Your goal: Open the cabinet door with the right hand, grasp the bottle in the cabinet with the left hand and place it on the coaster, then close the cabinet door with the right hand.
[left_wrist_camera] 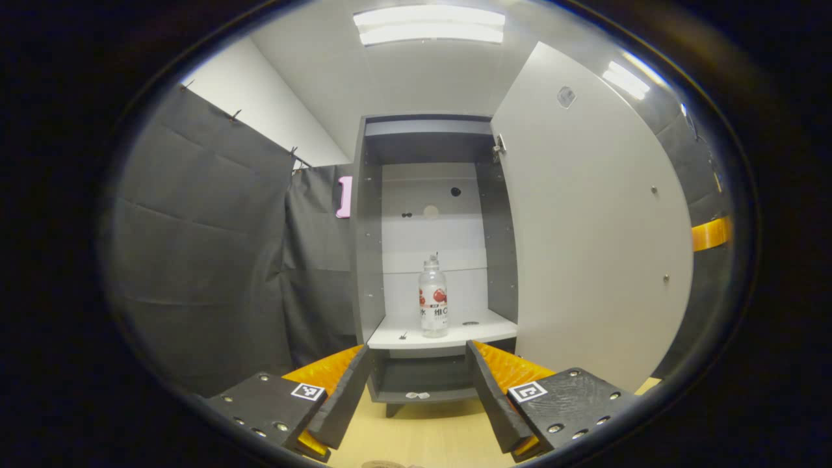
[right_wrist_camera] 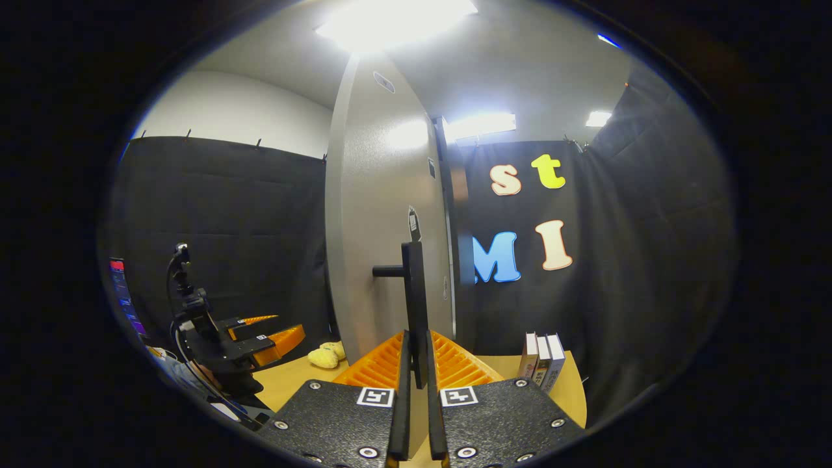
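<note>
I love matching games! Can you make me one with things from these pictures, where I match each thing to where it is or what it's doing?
Things:
1. clear plastic bottle with a red label
2. tall grey cabinet door
3. left gripper
4. right gripper

States:
A. swung open
B. standing upright on the white shelf
C. shut on the door's dark bar handle
D. open, pointing at the cabinet

Pairs: 1-B, 2-A, 3-D, 4-C
</note>
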